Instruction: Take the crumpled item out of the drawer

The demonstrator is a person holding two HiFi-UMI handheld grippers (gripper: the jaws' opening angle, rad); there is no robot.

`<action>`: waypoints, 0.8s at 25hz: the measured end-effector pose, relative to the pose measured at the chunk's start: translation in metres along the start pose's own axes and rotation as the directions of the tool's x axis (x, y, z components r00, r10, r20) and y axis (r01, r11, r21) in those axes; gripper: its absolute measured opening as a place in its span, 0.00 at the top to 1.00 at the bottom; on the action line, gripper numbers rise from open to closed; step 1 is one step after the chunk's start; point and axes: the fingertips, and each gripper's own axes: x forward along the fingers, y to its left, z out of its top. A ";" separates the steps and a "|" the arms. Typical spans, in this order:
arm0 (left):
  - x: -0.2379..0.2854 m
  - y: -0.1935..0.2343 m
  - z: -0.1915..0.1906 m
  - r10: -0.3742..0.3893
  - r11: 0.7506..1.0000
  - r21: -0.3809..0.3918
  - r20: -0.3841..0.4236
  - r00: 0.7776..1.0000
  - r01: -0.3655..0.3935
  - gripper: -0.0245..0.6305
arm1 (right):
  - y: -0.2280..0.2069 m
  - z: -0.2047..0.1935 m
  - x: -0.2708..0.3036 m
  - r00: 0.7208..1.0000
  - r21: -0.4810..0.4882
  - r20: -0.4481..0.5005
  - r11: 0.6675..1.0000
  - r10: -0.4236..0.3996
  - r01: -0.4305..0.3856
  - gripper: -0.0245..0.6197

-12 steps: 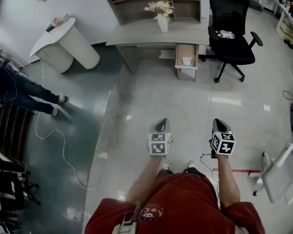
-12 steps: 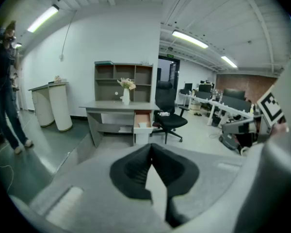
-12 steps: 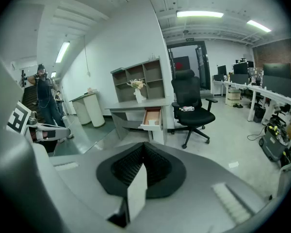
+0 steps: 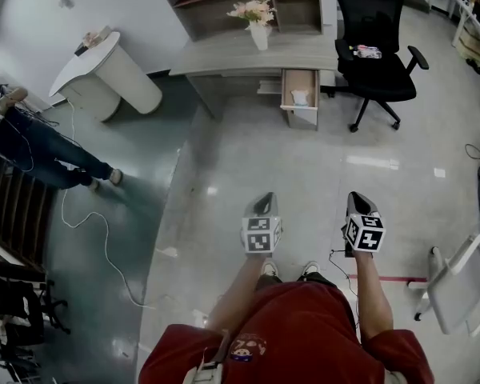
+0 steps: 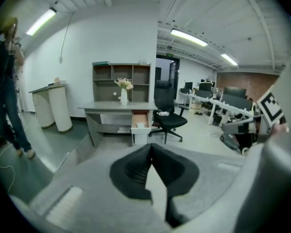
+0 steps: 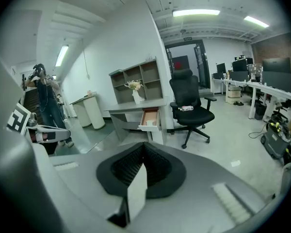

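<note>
A grey desk (image 4: 240, 54) stands far ahead across the floor, its wooden drawer (image 4: 299, 94) pulled open. A small white crumpled item (image 4: 300, 98) lies inside the drawer. The open drawer (image 5: 140, 120) also shows in the left gripper view, and as the drawer (image 6: 149, 118) in the right gripper view. My left gripper (image 4: 264, 203) and right gripper (image 4: 359, 202) are held side by side at waist height, far short of the desk. Both point toward it. The left gripper (image 5: 151, 147) has its jaws closed with nothing between them. The right gripper (image 6: 144, 145) is likewise shut and holds nothing.
A black office chair (image 4: 372, 38) stands right of the drawer. A vase of flowers (image 4: 258, 24) sits on the desk under a shelf unit. A white counter (image 4: 104, 74) and a person's legs (image 4: 44, 158) are at left. A cable (image 4: 96, 238) trails on the floor. A white chair (image 4: 464, 286) is at right.
The desk and drawer have shifted slightly up and left in the head view. The person at left has stepped. Both grippers keep their place and stay shut.
</note>
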 end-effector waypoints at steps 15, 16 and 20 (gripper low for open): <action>0.012 -0.036 -0.005 0.030 1.000 0.004 -0.022 0.999 -0.030 0.96 | -0.038 -0.004 -0.002 0.998 0.047 0.024 0.997 0.054 -0.055 0.96; 0.014 -0.035 -0.006 0.032 0.999 0.004 -0.024 0.999 -0.032 0.96 | -0.037 -0.005 0.000 0.998 0.047 0.020 0.997 0.055 -0.056 0.96; 0.021 -0.028 -0.007 0.033 0.999 -0.004 -0.029 0.999 -0.033 0.96 | -0.037 -0.005 0.009 0.999 0.048 0.005 0.998 0.048 -0.048 0.96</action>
